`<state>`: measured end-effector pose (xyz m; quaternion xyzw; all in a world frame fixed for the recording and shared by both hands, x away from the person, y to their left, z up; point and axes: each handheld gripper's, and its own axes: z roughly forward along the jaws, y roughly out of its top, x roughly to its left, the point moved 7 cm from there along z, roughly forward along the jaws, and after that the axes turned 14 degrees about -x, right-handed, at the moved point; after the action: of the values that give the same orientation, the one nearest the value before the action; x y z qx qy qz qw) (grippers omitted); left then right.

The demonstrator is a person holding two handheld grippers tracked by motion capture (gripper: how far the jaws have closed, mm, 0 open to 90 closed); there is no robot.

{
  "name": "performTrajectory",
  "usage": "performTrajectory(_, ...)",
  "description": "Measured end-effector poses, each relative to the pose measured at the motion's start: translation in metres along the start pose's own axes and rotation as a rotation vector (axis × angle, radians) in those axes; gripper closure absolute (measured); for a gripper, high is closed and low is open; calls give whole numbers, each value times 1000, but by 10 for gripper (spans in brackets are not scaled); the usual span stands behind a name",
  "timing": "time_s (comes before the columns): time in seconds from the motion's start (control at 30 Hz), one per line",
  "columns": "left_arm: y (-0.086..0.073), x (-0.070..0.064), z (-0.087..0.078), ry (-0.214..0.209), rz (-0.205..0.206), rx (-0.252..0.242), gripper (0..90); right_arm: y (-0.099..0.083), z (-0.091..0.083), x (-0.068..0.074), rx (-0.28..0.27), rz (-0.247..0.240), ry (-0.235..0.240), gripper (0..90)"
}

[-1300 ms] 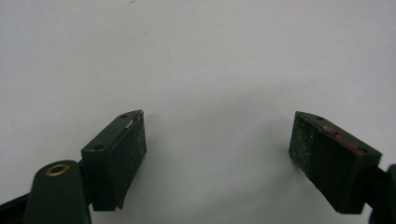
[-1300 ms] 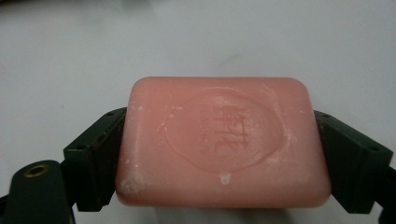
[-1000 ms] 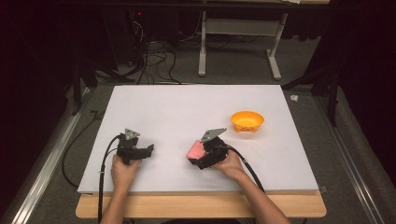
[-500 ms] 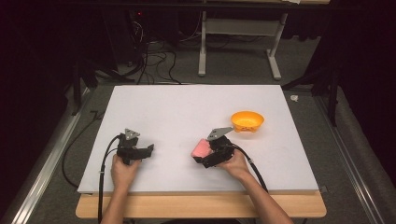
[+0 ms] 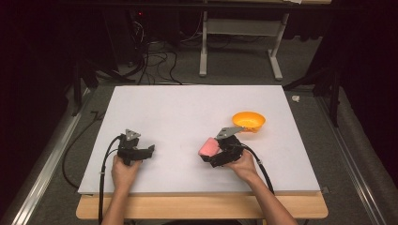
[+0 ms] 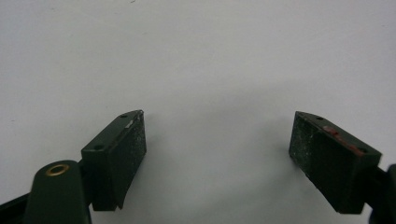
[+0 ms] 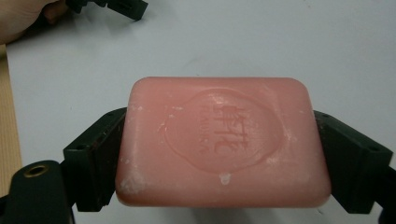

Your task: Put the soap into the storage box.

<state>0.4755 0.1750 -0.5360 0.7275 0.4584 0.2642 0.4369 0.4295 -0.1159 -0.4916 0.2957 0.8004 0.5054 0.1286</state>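
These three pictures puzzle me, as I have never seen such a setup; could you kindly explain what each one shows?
A person sits at a white table holding a hand-held gripper in each hand. The high view looks down from above. The other two come from cameras riding on the grippers, looking along their black fingers. The left gripper rests low over bare table, its fingers spread open with nothing between them. The right gripper is clamped on a pink bar of soap, pressed from both sides. An orange bowl sits on the table just beyond that hand.
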Motion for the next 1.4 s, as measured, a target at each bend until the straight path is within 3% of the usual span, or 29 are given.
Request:
performTrajectory(0.33, 0, 0, 0, 0, 0, 0, 193, 3, -18, -7, -29, 1, -40, 136)
performTrajectory(0.53, 0, 0, 0, 0, 0, 0, 193, 0, -31, -13, -50, 44, -71, 136)
performTrajectory(1.4, 0, 0, 0, 0, 0, 0, 193, -22, -82, -42, -100, 147, -196, 136)
